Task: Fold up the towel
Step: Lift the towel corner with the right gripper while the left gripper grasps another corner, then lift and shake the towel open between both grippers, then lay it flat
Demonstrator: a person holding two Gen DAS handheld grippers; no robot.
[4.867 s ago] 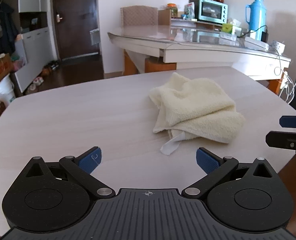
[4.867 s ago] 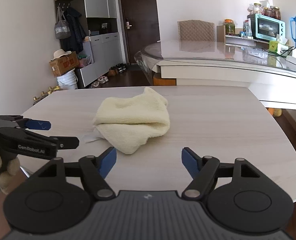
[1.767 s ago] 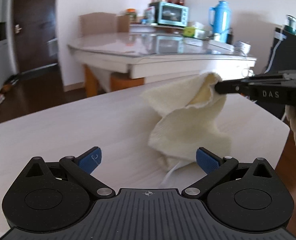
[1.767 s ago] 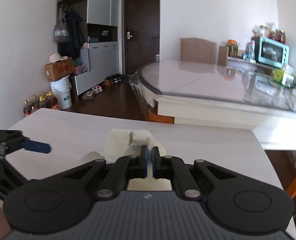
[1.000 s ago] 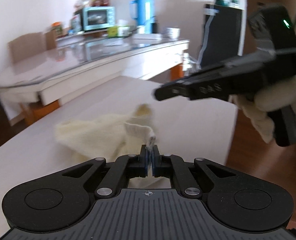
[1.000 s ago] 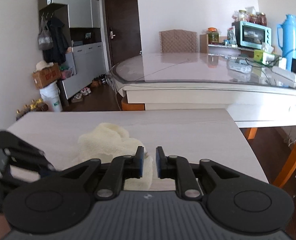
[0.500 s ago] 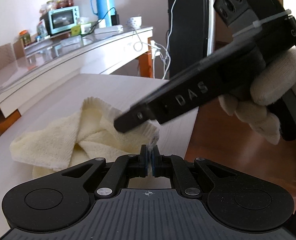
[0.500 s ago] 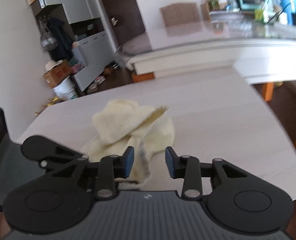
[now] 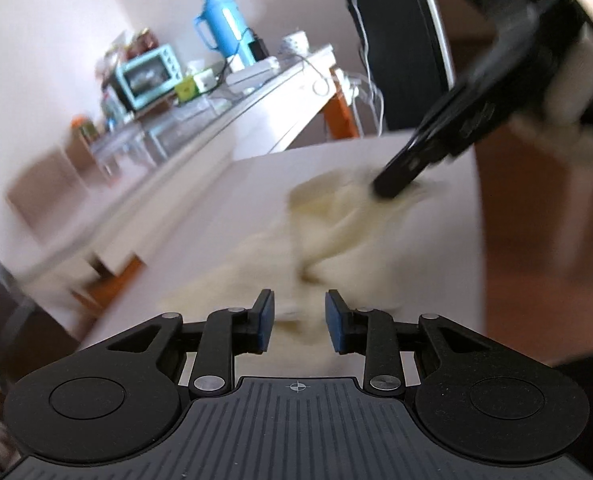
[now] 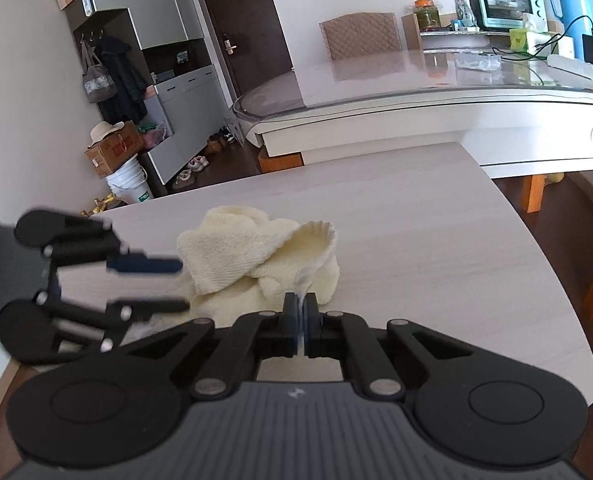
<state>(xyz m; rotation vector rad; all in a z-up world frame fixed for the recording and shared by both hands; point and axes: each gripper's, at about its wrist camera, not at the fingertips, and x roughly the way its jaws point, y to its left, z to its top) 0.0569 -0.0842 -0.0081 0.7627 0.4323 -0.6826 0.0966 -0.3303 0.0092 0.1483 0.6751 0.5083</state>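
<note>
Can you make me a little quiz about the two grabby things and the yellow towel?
1. True or false: the right gripper has its fingers shut on a bit of the towel.
2. The left gripper is: A) open, B) shut on the towel, C) out of sight.
3. What does the towel lie on?

Key
1. True: a thin edge of towel sits between its closed fingers.
2. A: its fingers stand apart, with the blurry towel past them.
3. The pale wooden table.
</note>
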